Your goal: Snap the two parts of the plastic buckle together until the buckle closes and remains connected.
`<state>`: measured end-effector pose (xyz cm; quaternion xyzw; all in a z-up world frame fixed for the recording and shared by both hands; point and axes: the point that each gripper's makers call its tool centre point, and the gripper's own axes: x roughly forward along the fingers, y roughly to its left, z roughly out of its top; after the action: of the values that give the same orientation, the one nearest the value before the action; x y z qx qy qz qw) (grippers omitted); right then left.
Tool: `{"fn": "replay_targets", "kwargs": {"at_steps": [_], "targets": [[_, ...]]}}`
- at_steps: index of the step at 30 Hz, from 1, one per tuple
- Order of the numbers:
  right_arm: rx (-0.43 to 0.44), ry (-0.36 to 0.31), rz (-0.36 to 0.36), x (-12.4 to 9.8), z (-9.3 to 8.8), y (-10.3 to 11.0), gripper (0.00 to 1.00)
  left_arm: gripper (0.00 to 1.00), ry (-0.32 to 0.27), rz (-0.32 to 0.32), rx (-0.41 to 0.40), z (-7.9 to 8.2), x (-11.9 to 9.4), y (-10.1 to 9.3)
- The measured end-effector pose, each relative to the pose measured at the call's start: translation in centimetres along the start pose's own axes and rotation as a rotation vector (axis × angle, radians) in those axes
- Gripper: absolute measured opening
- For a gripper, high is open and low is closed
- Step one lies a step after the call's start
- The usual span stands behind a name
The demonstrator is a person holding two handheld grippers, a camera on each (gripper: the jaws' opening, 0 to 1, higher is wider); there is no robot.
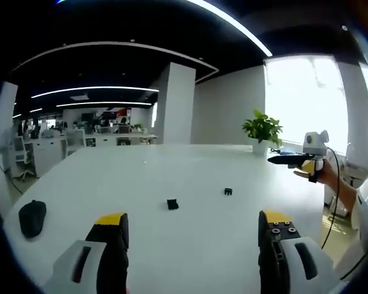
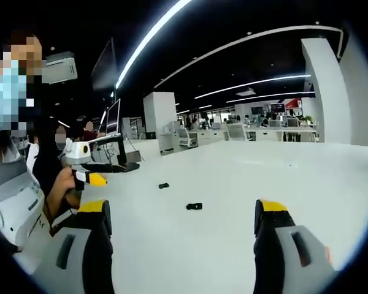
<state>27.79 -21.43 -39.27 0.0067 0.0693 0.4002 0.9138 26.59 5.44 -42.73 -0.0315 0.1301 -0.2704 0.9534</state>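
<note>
Both jaws of the left gripper [image 1: 193,229] stand wide apart in the left gripper view, with nothing between them. They point across a white table [image 1: 141,177], held well above it. Two small black buckle parts lie apart on the surface ahead: the nearer buckle part [image 1: 172,204] just left of the centre line, the farther buckle part [image 1: 228,192] a little to its right. A dark mouse-like object [image 1: 32,218] sits at the left edge, and a potted plant [image 1: 262,130] stands at the far side. The right gripper [image 1: 294,160] comes in from the right, held level in a hand [image 1: 319,174], raised clear of the table.

In the right gripper view, the jaws of the right gripper [image 2: 184,226] are likewise fully open and empty. One buckle part [image 2: 194,206] lies just ahead between them, and the other buckle part [image 2: 164,185] is farther off to the left. The left gripper [image 2: 104,165] shows at the left, held up in a hand.

Judging from this, neither piece is yet grasped. Each gripper should descend on its own piece, pinching its body and leaving the mating end free, so the pieces can be lined up and pushed together.
</note>
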Motion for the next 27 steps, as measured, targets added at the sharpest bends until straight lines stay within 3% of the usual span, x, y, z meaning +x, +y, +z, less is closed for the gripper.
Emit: {"fn": "replay_targets", "kwargs": {"at_steps": [10,18,21,27], "targets": [[0.020,-0.032,0.070,1.0,0.4,-1.0,0.97,0.89,0.019,-0.007,0.022,-0.3,0.5,-0.4],[0.015,-0.079,0.129,1.9,1.8,-2.5,0.97,0.89,0.018,-0.007,0.039,0.4,0.4,-0.8],[-0.014,-0.050,0.159,2.3,1.7,-2.8,0.95,0.89,0.019,-0.005,0.051,0.6,0.2,-0.9],[-0.062,-0.054,0.207,3.1,2.7,-2.8,0.95,0.90,0.014,0.003,0.061,1.0,-0.1,-1.1]]}}
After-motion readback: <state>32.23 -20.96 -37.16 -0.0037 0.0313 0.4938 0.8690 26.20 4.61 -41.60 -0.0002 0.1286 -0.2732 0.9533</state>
